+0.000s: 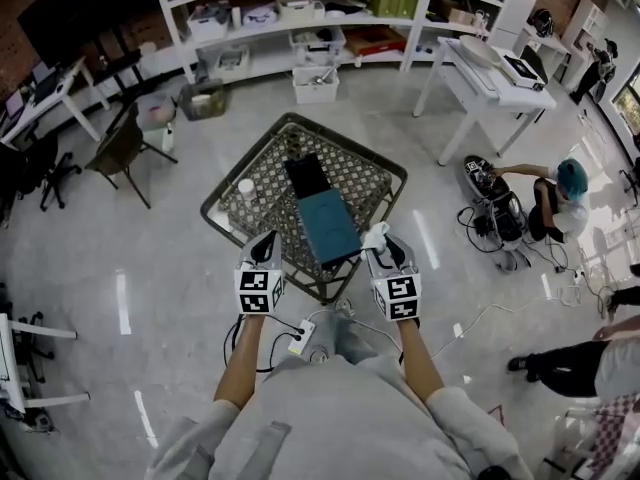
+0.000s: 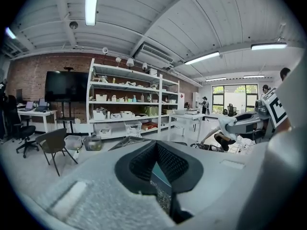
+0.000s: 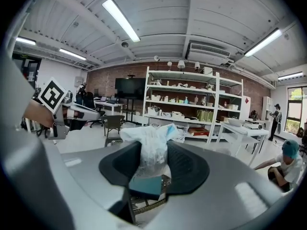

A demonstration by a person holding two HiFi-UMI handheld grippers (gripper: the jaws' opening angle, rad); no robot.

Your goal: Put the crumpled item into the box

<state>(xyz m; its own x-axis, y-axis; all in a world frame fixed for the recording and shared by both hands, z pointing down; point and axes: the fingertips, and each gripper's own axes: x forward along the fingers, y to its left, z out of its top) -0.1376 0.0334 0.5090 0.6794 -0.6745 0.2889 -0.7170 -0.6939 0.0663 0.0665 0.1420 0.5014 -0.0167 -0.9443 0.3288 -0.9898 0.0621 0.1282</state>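
Grips a crumpled white wad [image 3: 152, 147] in the right tongs [image 1: 379, 240], jaws partly closed on it, low and just right of centre in the head view, beside the near corner of the teal box [image 1: 328, 225] on the patterned surface [image 1: 352, 174]; holds the left tongs [image 1: 266, 239] pressed together on nothing. Could miss and drop the wad beside the box or onto the floor if released before reaching the opening. Might also cling to a pad or spring back out, being light and puffy.
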